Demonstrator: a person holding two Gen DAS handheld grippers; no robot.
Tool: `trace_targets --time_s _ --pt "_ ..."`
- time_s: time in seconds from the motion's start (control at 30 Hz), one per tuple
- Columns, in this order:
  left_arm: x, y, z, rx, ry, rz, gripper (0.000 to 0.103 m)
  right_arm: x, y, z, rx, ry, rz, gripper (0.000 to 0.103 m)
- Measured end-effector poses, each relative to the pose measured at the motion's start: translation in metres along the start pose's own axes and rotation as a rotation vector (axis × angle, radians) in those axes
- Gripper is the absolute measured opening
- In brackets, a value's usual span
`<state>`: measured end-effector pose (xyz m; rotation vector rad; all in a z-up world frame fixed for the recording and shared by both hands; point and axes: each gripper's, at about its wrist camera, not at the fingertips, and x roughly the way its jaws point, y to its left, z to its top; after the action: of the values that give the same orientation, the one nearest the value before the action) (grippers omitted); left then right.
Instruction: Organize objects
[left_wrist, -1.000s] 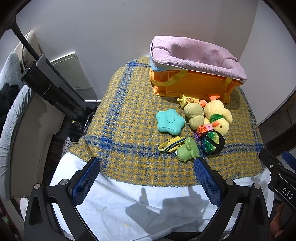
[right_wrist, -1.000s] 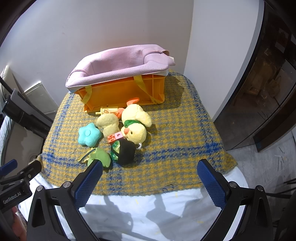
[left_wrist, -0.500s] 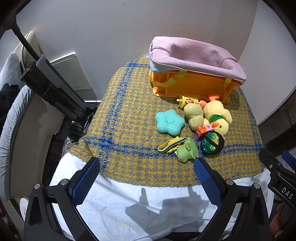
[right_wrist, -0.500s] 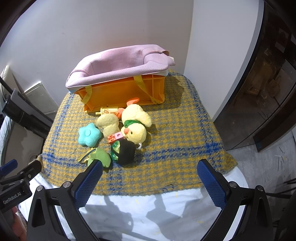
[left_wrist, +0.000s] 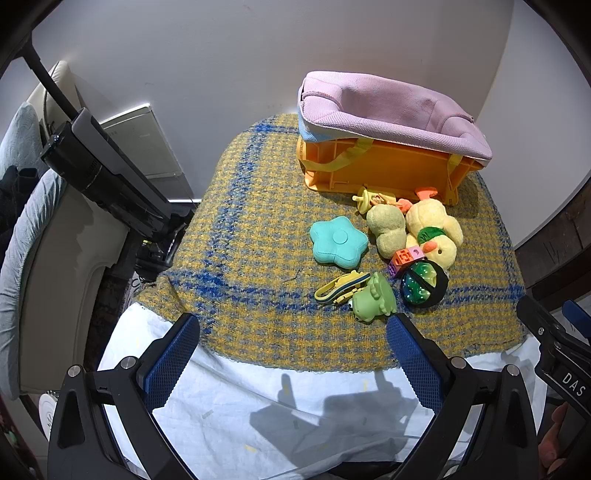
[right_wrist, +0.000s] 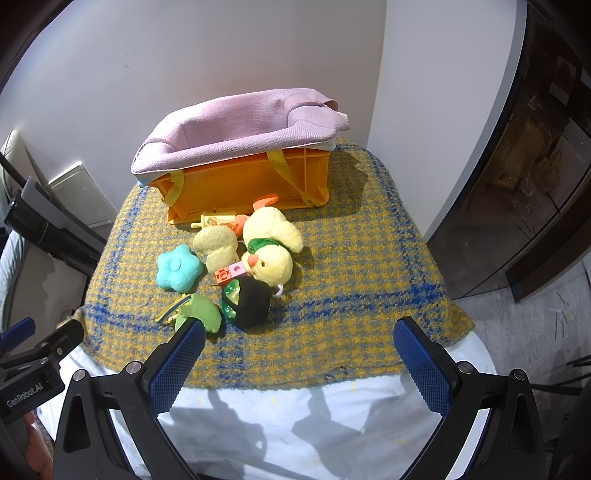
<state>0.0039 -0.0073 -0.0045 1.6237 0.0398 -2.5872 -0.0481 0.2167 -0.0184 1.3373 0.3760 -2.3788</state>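
Observation:
An orange crate (left_wrist: 384, 173) (right_wrist: 251, 184) with a pink fabric liner (left_wrist: 391, 107) stands at the back of a yellow-blue plaid cloth (left_wrist: 251, 236). In front of it lies a cluster of toys: a teal star (left_wrist: 338, 242) (right_wrist: 178, 267), a yellow plush duck (left_wrist: 436, 230) (right_wrist: 271, 245), a beige plush (left_wrist: 386, 229), a green frog toy (left_wrist: 373, 299) (right_wrist: 201, 314), a black-green ball (left_wrist: 423, 284) (right_wrist: 247, 301) and a small pink-orange block (left_wrist: 404, 258). My left gripper (left_wrist: 293, 354) and right gripper (right_wrist: 299, 362) are open, empty, and short of the toys.
The cloth lies over a white sheet (left_wrist: 280, 402) at the near edge. A black stand (left_wrist: 107, 177) and a cushioned seat (left_wrist: 33, 236) are at the left. A white wall is behind the crate; a dark glass cabinet (right_wrist: 524, 177) is at the right.
Both views have crept slightly closer to the toys. Nothing on the cloth has moved and both grippers have stayed open.

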Motion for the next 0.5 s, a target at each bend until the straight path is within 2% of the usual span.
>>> trace_targets --time_s 0.5 --pt "0.0014 -0.0007 -0.0016 -0.014 0.003 0.003 0.103 0.0 -0.0001 -0.0009 -0.003 0.001 0.002 0.102"
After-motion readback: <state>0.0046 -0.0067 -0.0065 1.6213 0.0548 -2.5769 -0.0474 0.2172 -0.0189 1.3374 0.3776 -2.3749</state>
